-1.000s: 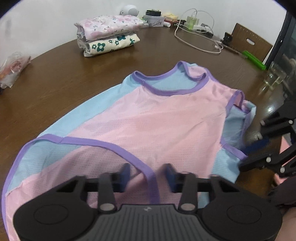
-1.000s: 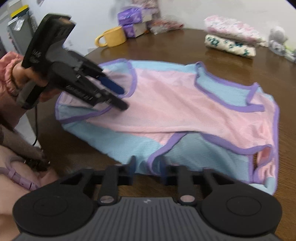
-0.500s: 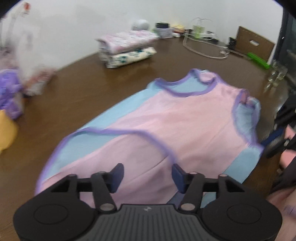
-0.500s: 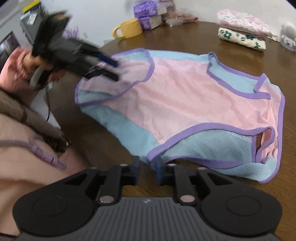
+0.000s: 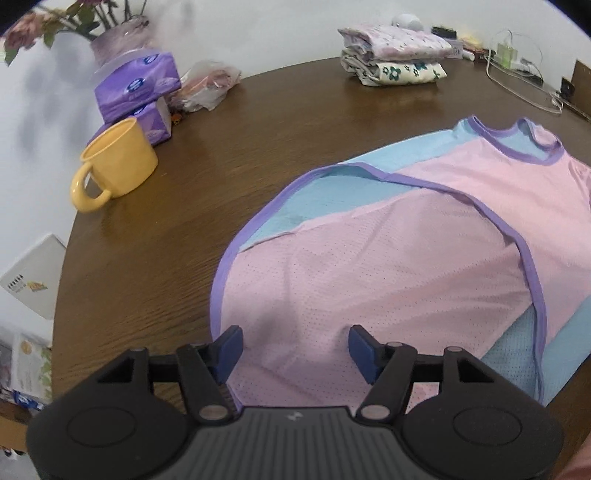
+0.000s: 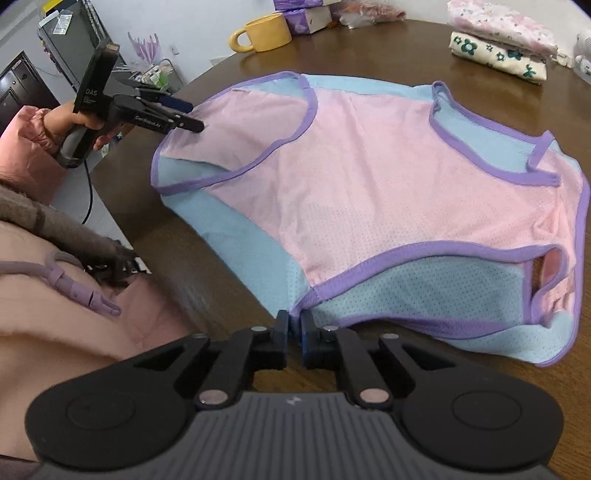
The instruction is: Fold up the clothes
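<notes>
One pink mesh sleeveless top with pale blue side panels and purple binding [image 6: 388, 177] lies spread flat on the round dark wooden table [image 5: 229, 147], filling the centre and right of both my views. My right gripper [image 6: 294, 334] sits at the bottom centre of its view with its two blue pads nearly pressed together, having just been closing; the purple-edged corner of the top reaches right to the tips, but the pads hide whether any cloth is caught between them, so I cannot tell if I pinch it. My left gripper [image 5: 295, 350] shows at the bottom of its own view with its two fingers spread, having just been opening, pink cloth lying beneath the gap with nothing pinched; in the right view it hangs at the upper left, over the top's corner, gripped by one hand [image 6: 79, 125] in a pink sleeve. Beyond the top I count one yellow mug [image 5: 118, 162] at left, two purple tissue packs [image 5: 136, 85] stacked behind it, one crumpled clear plastic bag [image 5: 207, 86], and two folded garments in one pile [image 5: 395, 51] at the upper right, a floral pink one over a cream one with green flowers. A vase of flowers [image 5: 110, 33] at the upper left is blurred and cropped; white cables [image 5: 517, 70] at the far right run off the edge.
</notes>
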Motion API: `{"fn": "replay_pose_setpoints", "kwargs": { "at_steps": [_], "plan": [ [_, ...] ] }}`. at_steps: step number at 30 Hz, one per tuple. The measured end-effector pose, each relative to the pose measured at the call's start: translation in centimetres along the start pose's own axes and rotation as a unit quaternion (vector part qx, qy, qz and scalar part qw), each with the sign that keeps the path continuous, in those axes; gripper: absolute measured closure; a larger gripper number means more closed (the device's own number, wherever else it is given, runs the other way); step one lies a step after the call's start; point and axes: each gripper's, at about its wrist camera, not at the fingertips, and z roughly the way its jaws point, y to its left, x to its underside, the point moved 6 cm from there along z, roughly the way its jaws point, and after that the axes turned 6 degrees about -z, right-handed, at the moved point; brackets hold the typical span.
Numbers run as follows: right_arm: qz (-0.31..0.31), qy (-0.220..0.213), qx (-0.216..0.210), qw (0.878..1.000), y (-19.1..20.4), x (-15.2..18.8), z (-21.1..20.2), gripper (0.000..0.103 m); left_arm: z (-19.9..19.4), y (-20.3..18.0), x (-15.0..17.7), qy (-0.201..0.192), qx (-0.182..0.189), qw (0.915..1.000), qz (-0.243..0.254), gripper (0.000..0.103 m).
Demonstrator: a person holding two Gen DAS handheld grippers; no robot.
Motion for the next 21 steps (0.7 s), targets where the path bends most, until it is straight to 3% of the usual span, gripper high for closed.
{"fn": "replay_pose_setpoints", "kwargs": {
  "at_steps": [3, 5, 10, 12, 17, 21],
  "plan": [
    [0.01, -0.04, 0.021, 0.999, -1.5, -2.2, -2.2, 0.086, -1.0, -1.2, -0.2, -0.018, 0.021, 0.9994, 0.018, 0.041],
    [0.01, -0.062, 0.062, 0.996, -3.3, -4.5, -3.2, 0.058, -1.9, -3.6, -0.3, -0.025, 0.043, 0.997, 0.06, 0.041],
    [0.0, -0.047, 0.147, 0.988, -8.3, -11.6, -0.9, 0.057, -2.8, -7.5, 0.3, -0.023, 0.056, 0.988, 0.142, 0.04],
    [-0.004, -0.031, 0.162, 0.986, -10.2, -14.4, 1.1, 0.057, -2.3, -6.8, 0.3, -0.015, 0.044, 0.9889, 0.141, 0.04],
    [-0.003, 0.006, 0.169, 0.986, -13.6, -18.9, 5.9, 0.058, -0.7, -2.2, 0.0, 0.014, 0.008, 0.9945, 0.104, 0.044],
    [0.009, 0.029, 0.155, 0.987, -14.7, -19.8, 8.7, 0.065, 0.0, -1.1, -0.6, 0.043, 0.012, 0.9903, 0.132, 0.044]
  ]
}}
